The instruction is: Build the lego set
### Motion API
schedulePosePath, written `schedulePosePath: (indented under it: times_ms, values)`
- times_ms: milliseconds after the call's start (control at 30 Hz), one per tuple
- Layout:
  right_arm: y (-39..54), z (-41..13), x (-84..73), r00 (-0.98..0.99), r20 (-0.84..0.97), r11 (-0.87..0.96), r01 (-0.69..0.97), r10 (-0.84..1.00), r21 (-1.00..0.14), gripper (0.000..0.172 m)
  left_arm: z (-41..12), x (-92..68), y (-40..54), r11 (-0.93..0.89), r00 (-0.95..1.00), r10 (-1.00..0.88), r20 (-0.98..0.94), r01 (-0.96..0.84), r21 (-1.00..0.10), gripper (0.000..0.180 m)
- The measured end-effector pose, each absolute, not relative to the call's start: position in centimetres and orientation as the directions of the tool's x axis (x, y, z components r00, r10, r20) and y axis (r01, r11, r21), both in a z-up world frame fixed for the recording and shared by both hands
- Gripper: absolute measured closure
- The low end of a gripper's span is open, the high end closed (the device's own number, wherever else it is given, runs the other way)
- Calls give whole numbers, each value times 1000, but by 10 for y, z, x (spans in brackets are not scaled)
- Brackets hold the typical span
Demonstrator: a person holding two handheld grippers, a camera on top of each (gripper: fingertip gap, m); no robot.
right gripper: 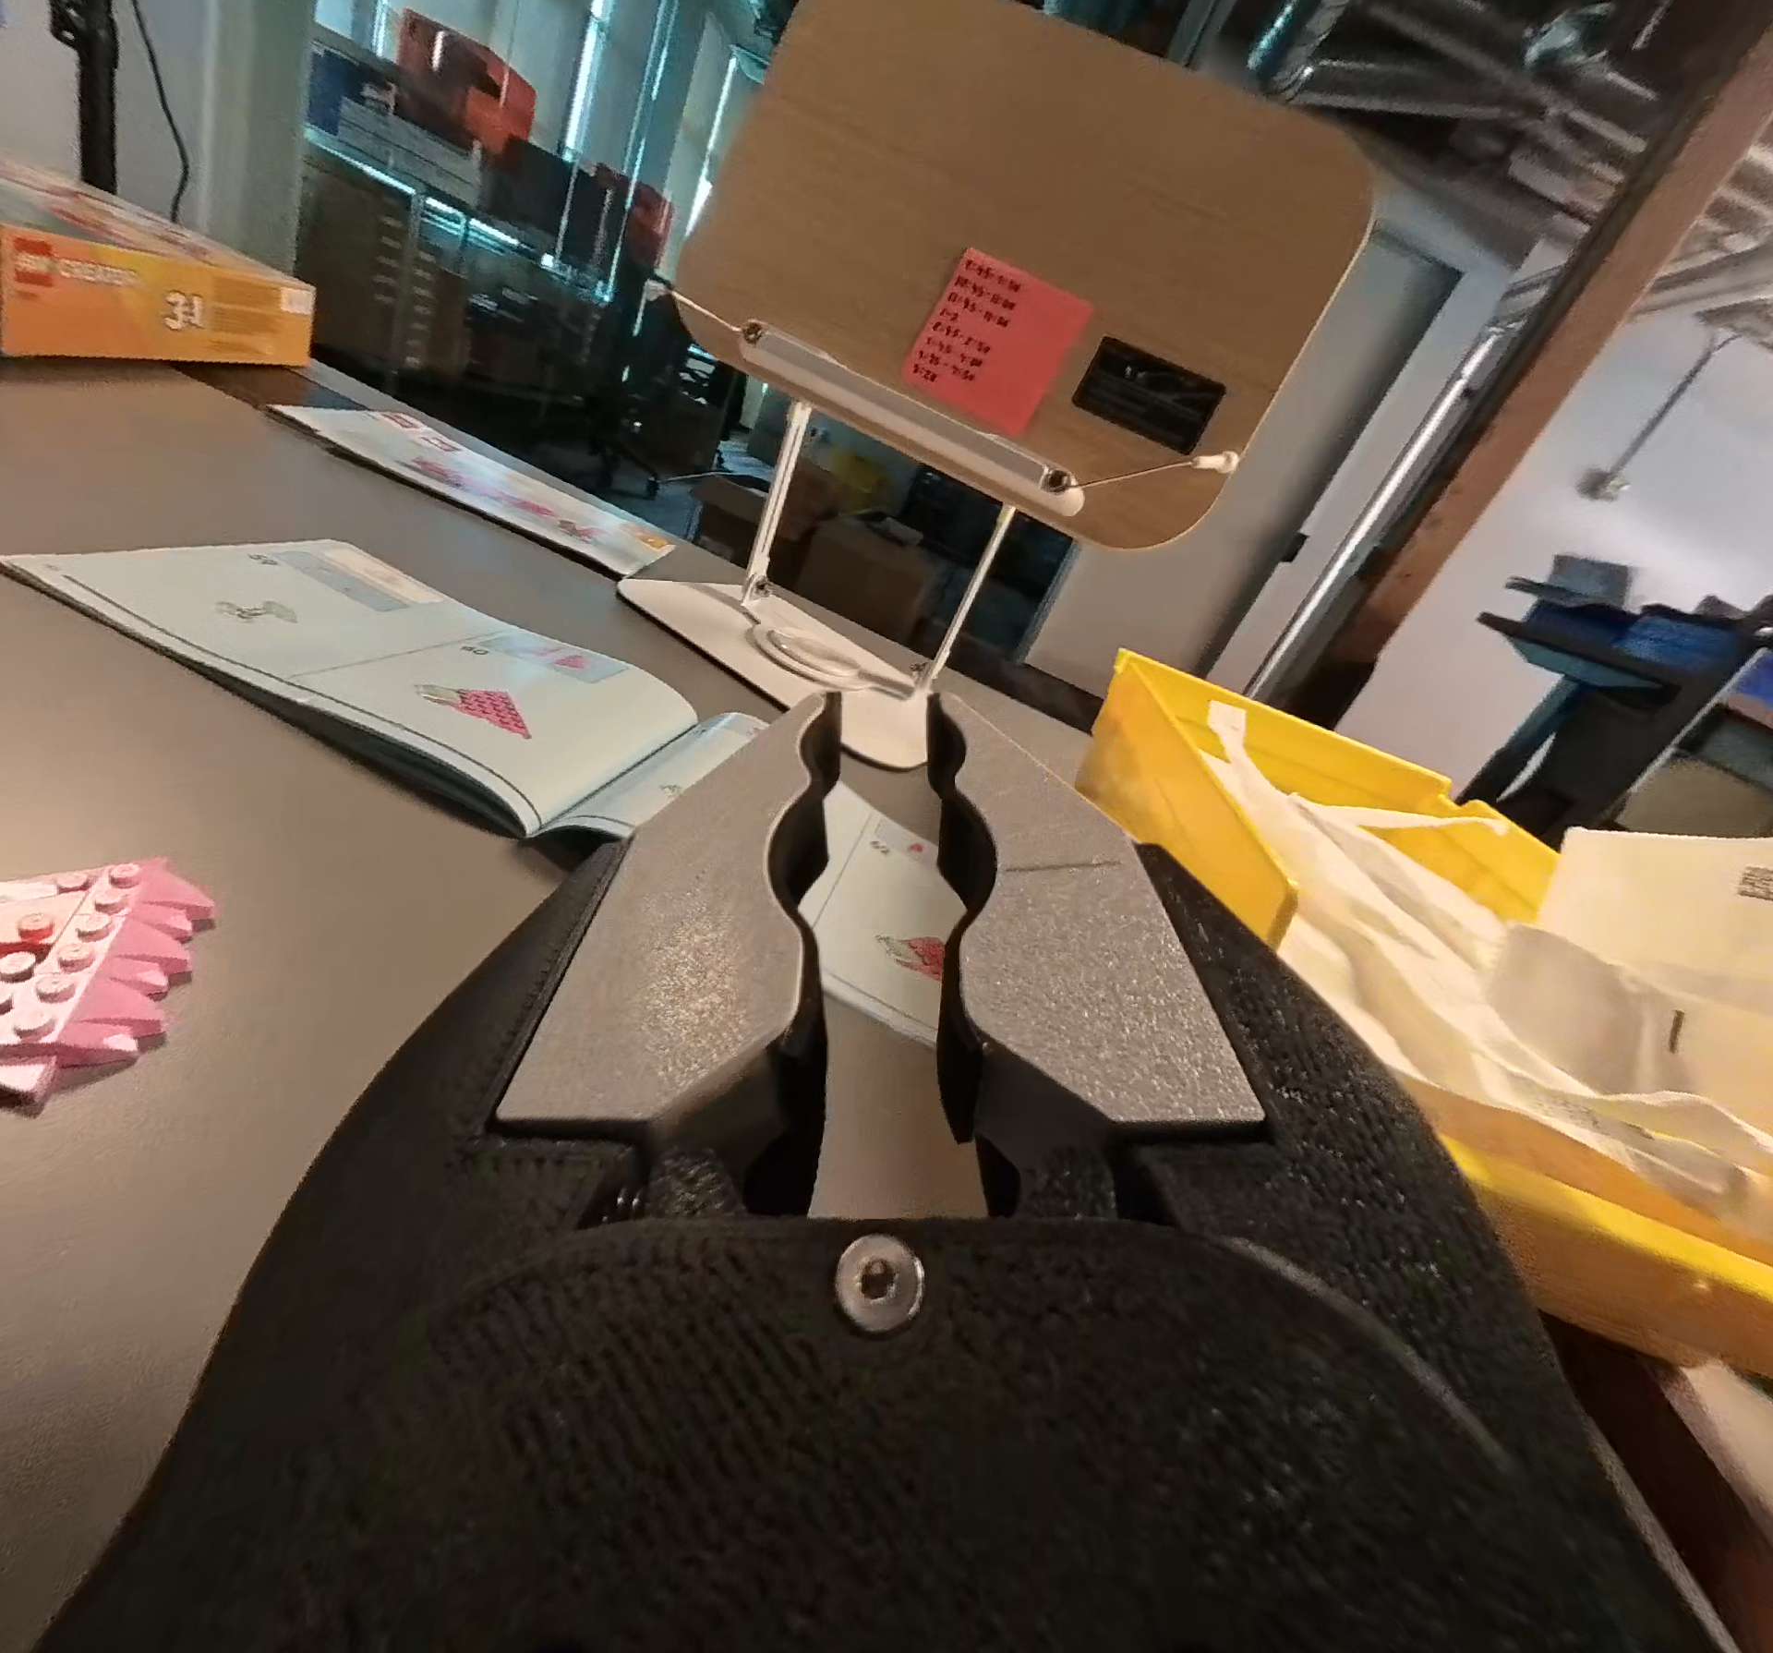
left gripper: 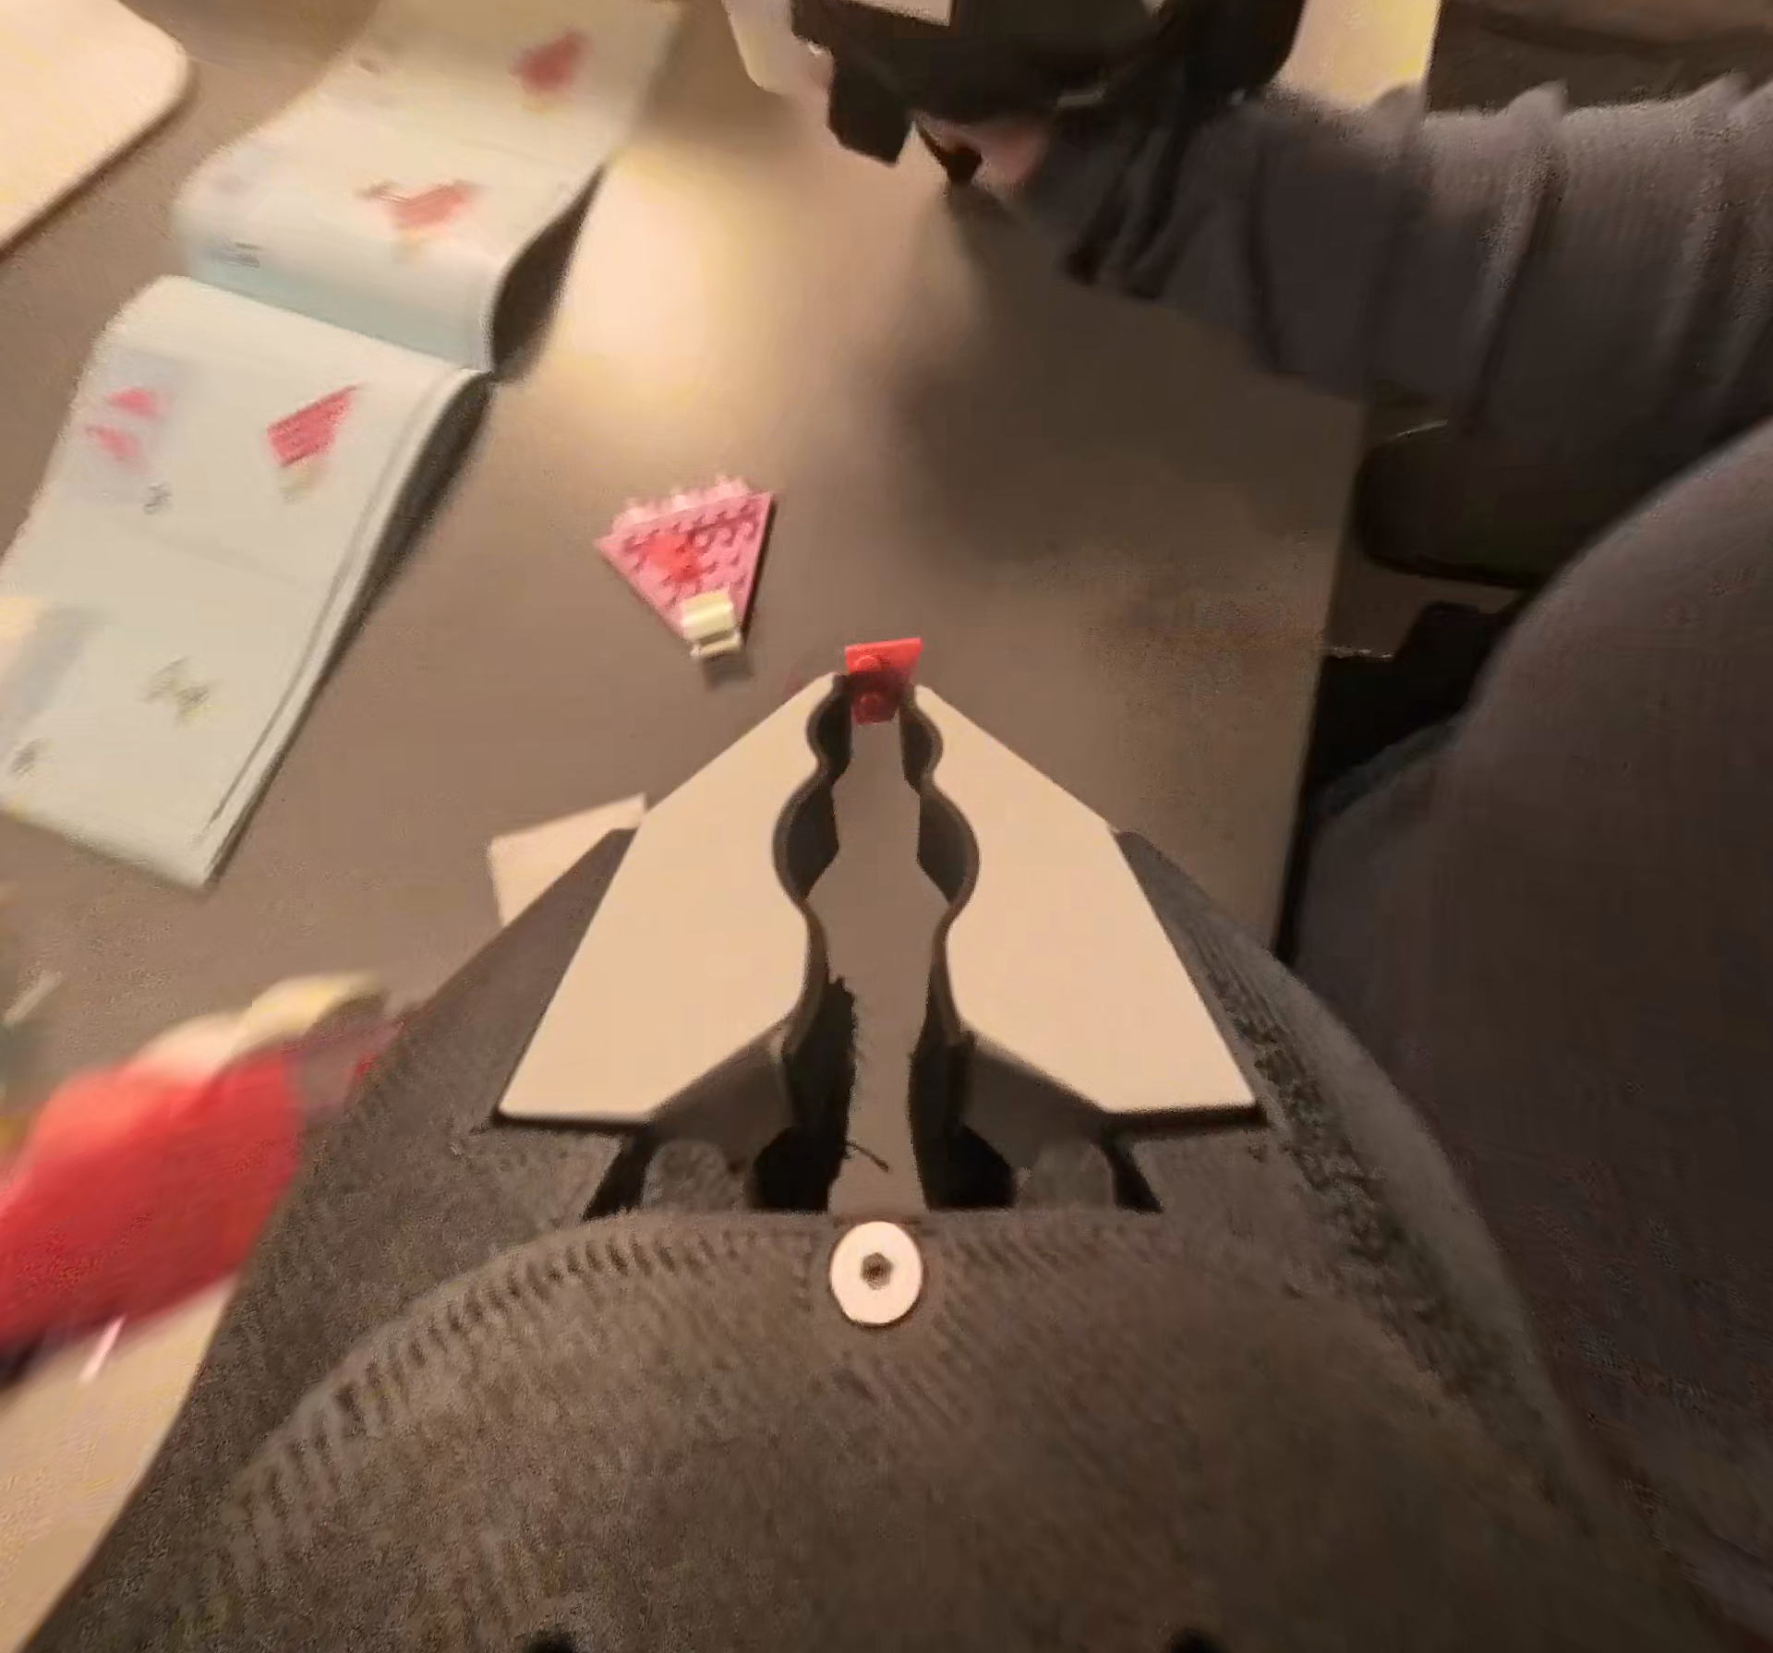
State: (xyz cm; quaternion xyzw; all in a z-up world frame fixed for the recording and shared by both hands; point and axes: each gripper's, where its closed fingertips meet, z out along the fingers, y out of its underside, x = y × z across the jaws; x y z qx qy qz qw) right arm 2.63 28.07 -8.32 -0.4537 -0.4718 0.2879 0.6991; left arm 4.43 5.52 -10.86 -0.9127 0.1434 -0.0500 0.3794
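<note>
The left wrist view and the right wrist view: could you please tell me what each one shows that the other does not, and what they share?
Only the left wrist view shows the left gripper pinching a small red brick at its fingertips, plus a person's grey sleeve.

Only the right wrist view shows the right gripper with nothing between its parted fingers, a wooden book stand, a yellow bin of crumpled paper and an orange box.

Both show the dark table, the open instruction booklet and the pink wedge assembly.
</note>
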Motion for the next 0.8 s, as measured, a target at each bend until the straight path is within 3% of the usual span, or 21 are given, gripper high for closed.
schedulePosePath:
  times_ms: [100,200,333,467,567,700,800]
  values:
    - [275,-91,26,323,413,416,61,852,-907,156,-150,50,100,-689,939,-326,-112,-317,-652,171]
    - [259,-112,29,131,390,363,187,912,-913,164,-176,54,122,-743,935,-350,-64,-319,-589,171]
    - [224,-142,53,-153,164,211,378,975,-902,146,-188,55,139,-787,936,-352,22,-283,-548,171]
    - [195,-164,76,-317,44,206,501,947,-841,137,-197,53,148,-797,936,-352,-8,-304,-522,171]
    - [182,-173,81,-370,69,269,521,926,-810,132,-198,59,154,-793,935,-353,26,-285,-538,171]
    - [170,-176,77,-415,60,284,505,908,-815,130,-191,60,150,-780,935,-355,23,-282,-558,151]
    - [167,-180,73,-430,36,275,509,902,-816,127,-163,50,147,-655,943,-321,-93,-292,-697,162]
